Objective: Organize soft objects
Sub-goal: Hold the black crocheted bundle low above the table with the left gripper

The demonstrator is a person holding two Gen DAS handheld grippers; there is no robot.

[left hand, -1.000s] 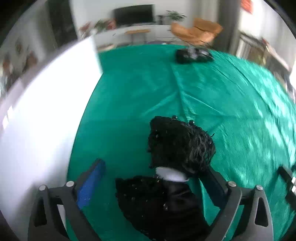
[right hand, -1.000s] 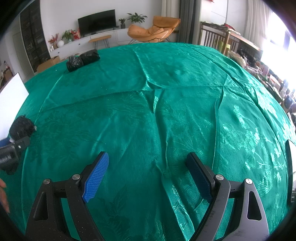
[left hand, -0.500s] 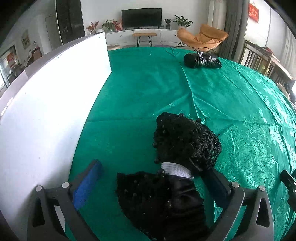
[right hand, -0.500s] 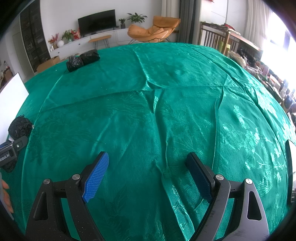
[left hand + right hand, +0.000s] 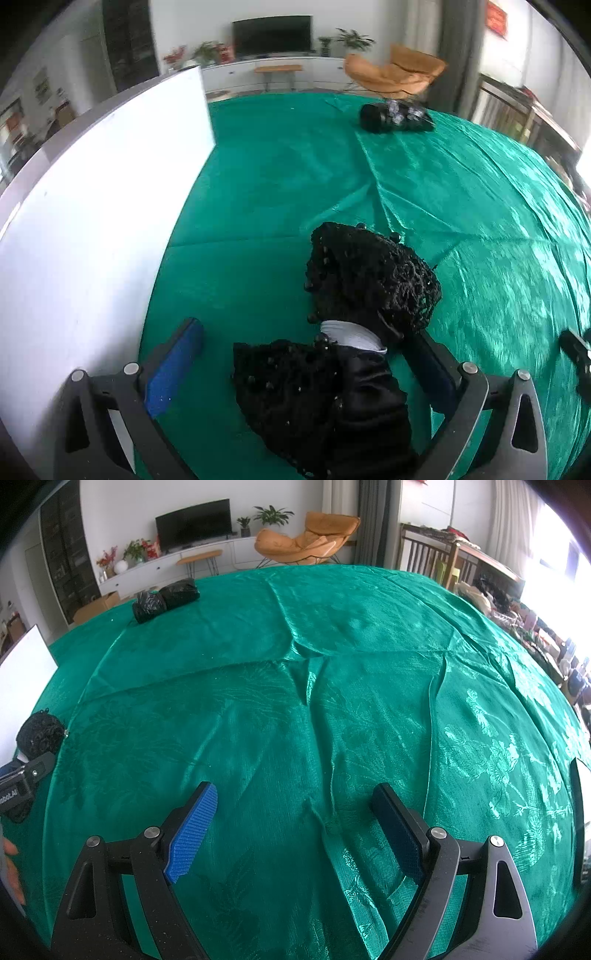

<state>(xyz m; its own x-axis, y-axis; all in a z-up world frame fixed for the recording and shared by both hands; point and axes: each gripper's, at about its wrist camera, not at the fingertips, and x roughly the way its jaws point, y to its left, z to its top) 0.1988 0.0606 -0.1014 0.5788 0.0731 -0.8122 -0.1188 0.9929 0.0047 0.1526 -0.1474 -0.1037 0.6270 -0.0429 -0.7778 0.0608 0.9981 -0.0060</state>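
Your left gripper (image 5: 303, 369) sits with fingers spread around the black garment (image 5: 354, 332) beside the white board (image 5: 92, 221), right gripper (image 5: 299, 823) spread and empty; next, pinch it.

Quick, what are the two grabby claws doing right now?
Left gripper: open, straddling the black beaded garment, not clamped.
Right gripper: open, empty, above the green tablecloth.
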